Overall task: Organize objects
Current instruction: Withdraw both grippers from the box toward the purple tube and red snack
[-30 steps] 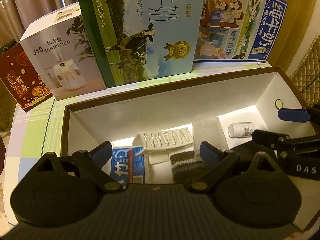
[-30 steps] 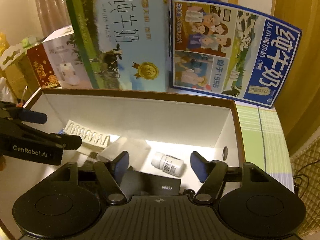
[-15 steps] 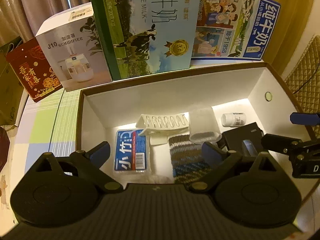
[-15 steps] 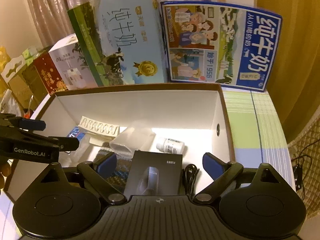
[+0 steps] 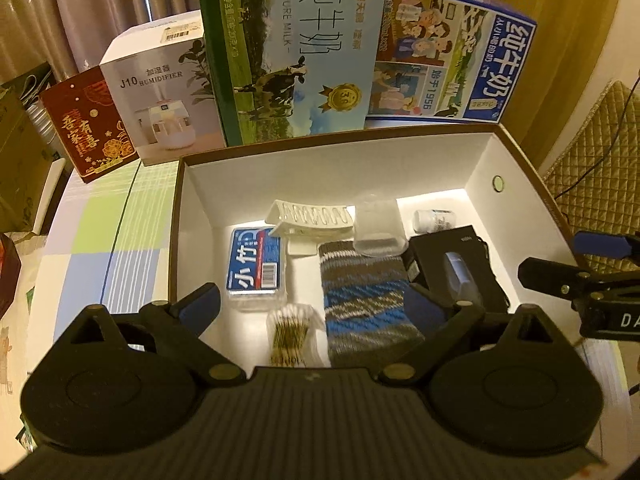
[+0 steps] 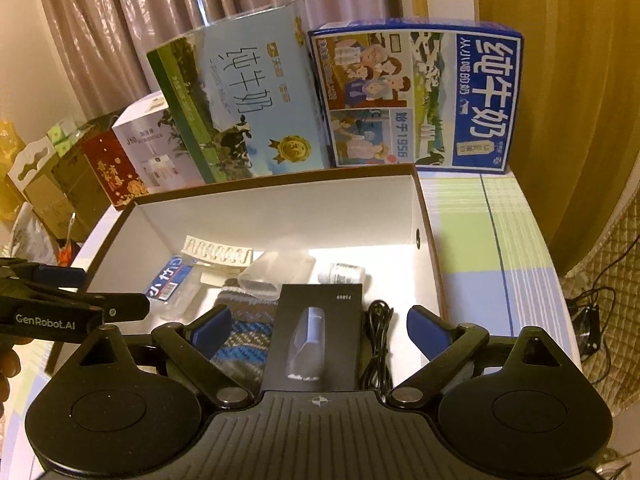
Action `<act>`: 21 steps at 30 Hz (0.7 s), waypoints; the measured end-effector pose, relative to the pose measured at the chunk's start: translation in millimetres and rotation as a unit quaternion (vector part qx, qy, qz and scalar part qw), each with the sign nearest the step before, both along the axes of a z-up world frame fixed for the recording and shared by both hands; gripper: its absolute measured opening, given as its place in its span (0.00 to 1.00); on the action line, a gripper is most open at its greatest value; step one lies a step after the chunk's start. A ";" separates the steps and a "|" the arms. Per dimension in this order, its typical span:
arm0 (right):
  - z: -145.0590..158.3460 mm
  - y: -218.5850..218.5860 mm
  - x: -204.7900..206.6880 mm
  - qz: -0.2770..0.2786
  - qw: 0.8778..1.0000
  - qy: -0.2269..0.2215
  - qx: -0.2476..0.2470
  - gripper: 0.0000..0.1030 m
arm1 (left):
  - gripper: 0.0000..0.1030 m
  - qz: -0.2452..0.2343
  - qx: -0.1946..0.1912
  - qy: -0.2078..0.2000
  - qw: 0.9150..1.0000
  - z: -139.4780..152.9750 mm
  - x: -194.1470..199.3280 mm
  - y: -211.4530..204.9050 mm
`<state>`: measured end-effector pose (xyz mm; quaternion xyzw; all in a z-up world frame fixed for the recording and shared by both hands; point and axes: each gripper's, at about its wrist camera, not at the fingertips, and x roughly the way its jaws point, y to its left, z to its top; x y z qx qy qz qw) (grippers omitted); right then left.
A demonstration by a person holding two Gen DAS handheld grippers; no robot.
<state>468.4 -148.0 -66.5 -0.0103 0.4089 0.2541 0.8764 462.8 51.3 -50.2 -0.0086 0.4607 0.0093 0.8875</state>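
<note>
1. The left hand-held gripper (image 5: pixel 312 304) hovers over the near edge of the open box (image 5: pixel 332 148), its blue-padded fingers spread wide with nothing between them
2. The right hand-held gripper (image 6: pixel 320 326) hangs over the box's right part, likewise gaping wide and empty; a black cable (image 6: pixel 376 344) lies coiled just inside its right finger
3. Directly beneath the left hand-held gripper lie a pack of cotton swabs (image 5: pixel 290 330) and, just to its right, a striped knitted sleeve (image 5: pixel 364 300)
4. A black carton (image 6: pixel 318 336) showing a grey device sits between the right hand-held gripper's fingers, lower down on the box floor, touching the knitted sleeve
5. Ahead of the left finger lies a blue tissue pack (image 5: pixel 256 260); beyond it a white slotted tray (image 5: pixel 312 218)
6. A clear plastic cup (image 5: pixel 376 224) lies on its side over the sleeve's far end, with a small white bottle (image 5: pixel 434 220) to its right near the back wall
7. Past the box, on the checked worktop (image 5: pixel 100 240), stand a red box (image 5: pixel 88 124), a humidifier box (image 5: pixel 160 96), a green-and-blue milk carton (image 5: pixel 296 48) and a blue milk carton (image 5: pixel 452 64)
</note>
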 end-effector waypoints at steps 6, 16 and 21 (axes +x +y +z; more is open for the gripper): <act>8.0 -7.7 -20.2 -0.004 1.000 -0.006 0.004 0.89 | 0.94 0.010 -0.011 -0.004 1.000 8.8 -25.9 -1.2; 20.2 -17.0 -59.4 -0.004 1.000 -0.010 0.014 0.89 | 0.94 0.017 -0.024 -0.005 1.000 15.5 -70.6 -6.2; 24.2 -21.8 -78.7 -0.005 1.000 -0.012 0.017 0.89 | 0.94 0.021 -0.024 -0.007 0.999 19.3 -89.5 -8.3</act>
